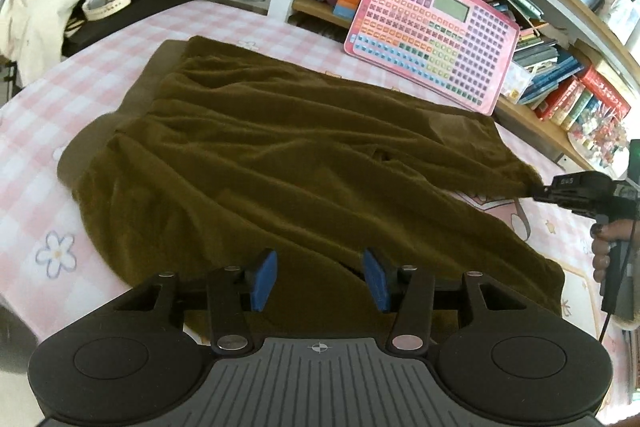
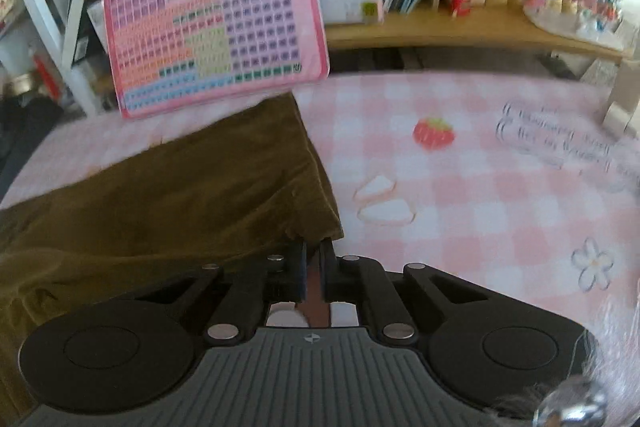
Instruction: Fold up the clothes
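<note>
Left wrist view: an olive-brown garment (image 1: 280,155), soft and creased with a smooth waistband, lies spread on the pink-checked worktop (image 1: 36,147) before crowded bookshelves (image 1: 560,75) and a pink keyboard toy (image 1: 432,31). The left gripper (image 1: 320,277) hangs over its near edge, blue-padded jaws wide apart, holding nothing.

Right wrist view: the right gripper (image 2: 314,259) has its jaws pinched on the garment's corner, lifting it slightly off the worktop.
</note>
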The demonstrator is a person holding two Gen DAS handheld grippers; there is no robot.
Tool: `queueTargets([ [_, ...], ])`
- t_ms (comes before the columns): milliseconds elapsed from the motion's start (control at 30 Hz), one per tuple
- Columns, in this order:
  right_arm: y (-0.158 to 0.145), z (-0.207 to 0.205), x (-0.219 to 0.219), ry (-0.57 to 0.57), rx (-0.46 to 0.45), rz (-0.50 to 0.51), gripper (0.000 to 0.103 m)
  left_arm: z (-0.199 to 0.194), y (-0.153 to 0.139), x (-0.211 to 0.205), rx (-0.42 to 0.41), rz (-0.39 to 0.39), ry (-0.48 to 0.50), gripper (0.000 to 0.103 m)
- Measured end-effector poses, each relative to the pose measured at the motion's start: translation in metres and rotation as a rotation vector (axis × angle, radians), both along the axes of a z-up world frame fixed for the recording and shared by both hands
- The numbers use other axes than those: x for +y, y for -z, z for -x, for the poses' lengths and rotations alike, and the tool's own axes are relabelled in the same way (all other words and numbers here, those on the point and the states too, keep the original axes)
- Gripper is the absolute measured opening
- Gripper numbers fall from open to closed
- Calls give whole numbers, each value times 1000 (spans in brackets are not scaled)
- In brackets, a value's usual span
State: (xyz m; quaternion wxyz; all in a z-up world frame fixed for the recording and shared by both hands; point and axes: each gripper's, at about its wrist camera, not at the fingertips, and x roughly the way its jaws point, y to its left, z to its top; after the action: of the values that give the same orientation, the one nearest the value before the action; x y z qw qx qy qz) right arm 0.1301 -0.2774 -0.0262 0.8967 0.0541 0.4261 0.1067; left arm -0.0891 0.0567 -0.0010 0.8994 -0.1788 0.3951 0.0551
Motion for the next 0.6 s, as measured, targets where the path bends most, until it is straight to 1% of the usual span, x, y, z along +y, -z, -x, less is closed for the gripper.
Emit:
queueTargets([
  [167, 7, -8, -2, -30, 30, 30, 7, 8, -3, -9, -8, -11, -24, 49],
  [233, 2, -3, -5, -38, 19, 17, 22, 9, -4, -13, -13, -18, -30, 54],
  [300, -5, 6, -11, -49, 1, -5, 27, 9, -6, -17, -22, -27, -36, 58],
  [433, -20, 34, -23, -87, -33, -39, 28, 7, -7, -23, -27, -35, -40, 61],
  [533, -27, 63, -30, -121, -47, -34, 28, 6, -7, -27, -30, -39, -36, 64],
  [600, -26, 81, -32, -145, -52, -8, 28, 5, -7, -31, -33, -41, -29, 64],
])
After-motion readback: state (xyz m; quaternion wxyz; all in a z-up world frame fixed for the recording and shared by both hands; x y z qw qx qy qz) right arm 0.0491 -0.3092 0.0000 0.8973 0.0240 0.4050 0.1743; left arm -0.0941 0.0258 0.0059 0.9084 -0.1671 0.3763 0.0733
